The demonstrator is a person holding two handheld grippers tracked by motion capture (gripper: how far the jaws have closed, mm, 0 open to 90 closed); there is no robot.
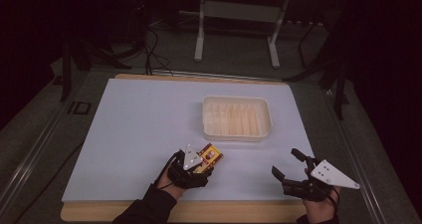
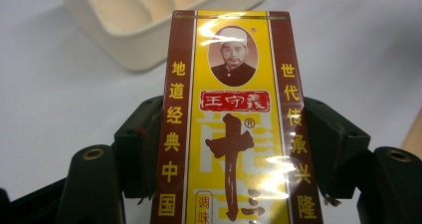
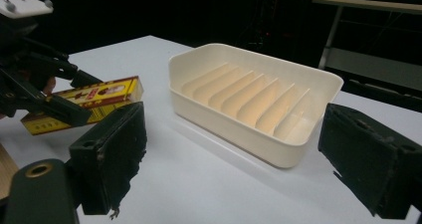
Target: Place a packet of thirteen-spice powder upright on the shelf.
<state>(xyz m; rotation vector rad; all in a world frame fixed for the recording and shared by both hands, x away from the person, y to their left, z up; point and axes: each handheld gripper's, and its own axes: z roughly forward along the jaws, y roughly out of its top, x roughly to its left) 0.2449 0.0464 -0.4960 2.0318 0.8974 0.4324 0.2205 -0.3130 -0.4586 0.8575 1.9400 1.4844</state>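
White sheeting covers the desk (image 1: pixel 139 129), its wooden edge showing at front and back, with dark floor, cables and a metal stand (image 1: pixel 239 15) behind. Near the front edge, the left gripper (image 1: pixel 201 165) clamps a yellow-and-brown box (image 2: pixel 234 129) between its fingers. The right gripper (image 1: pixel 288 165) hangs spread and empty. A cream ribbed tray (image 1: pixel 237 133) sits mid-desk.

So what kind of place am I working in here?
Probably a lab or studio data-collection bench, not a kitchen: a white-topped table in a dark room, cables on the floor, and a metal stand behind it.
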